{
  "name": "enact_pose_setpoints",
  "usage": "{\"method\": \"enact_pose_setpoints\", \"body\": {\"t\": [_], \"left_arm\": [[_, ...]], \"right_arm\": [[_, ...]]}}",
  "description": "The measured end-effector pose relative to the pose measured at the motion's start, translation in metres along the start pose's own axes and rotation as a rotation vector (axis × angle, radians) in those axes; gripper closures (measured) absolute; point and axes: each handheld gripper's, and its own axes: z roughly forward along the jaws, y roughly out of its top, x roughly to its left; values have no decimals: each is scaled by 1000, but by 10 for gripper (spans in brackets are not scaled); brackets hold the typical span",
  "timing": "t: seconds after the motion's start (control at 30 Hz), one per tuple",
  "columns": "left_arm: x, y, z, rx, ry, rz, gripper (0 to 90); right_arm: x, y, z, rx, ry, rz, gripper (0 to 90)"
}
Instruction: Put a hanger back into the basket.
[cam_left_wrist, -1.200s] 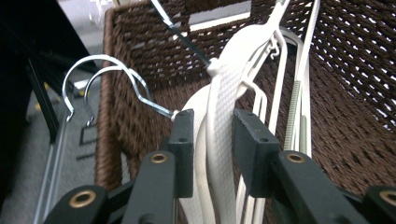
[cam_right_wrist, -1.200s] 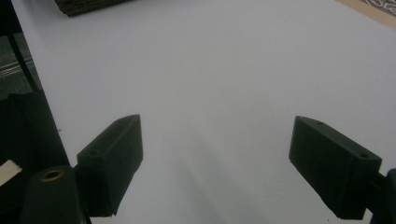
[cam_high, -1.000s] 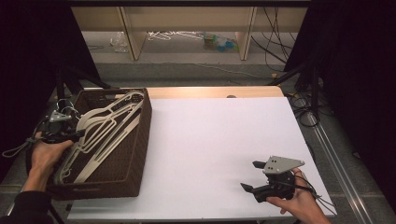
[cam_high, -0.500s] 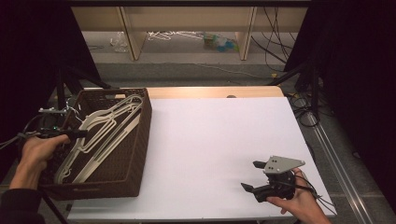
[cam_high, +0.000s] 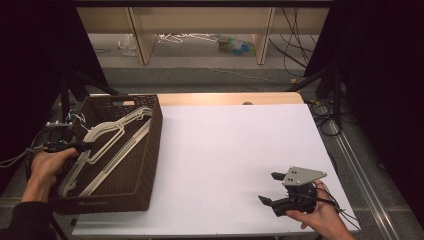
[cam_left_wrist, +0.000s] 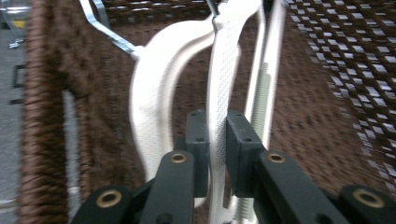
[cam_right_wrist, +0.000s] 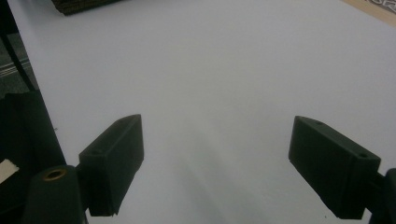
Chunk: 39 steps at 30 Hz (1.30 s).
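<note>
Currently my left tongs (cam_left_wrist: 217, 154) pinch one white hanger (cam_left_wrist: 219, 93) by its arm, having just eased slightly, in the basket (cam_high: 150, 150) at frame left, ready for lifting. Right tongs (cam_high: 272, 189) gape wide and empty, parked lower right on the desk (cam_high: 235, 150).

One basket (cam_high: 145, 165); several white hangers (cam_high: 107, 135), count unclear; two grippers.

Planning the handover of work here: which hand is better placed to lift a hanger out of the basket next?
Left. The left gripper is already clamped on a white hanger inside the basket. The right gripper rests open on the table, far off.
</note>
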Motion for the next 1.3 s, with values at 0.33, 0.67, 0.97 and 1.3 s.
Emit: {"method": "enact_pose_setpoints", "body": {"t": [0.33,0.67,0.97,1.3], "left_arm": [[4,-7,-5,-28,73,0,649],[-15,-3,-21,-104,53,46,548],[-63,-3,-40,-267,-33,66,395],[-123,-8,-58,-380,-151,161,285]], "right_arm": [[0,0,1,6,2,6,189],[0,1,2,-6,2,2,187],[-2,0,3,-23,-5,11,184],[-1,-2,6,-36,-14,21,181]]}}
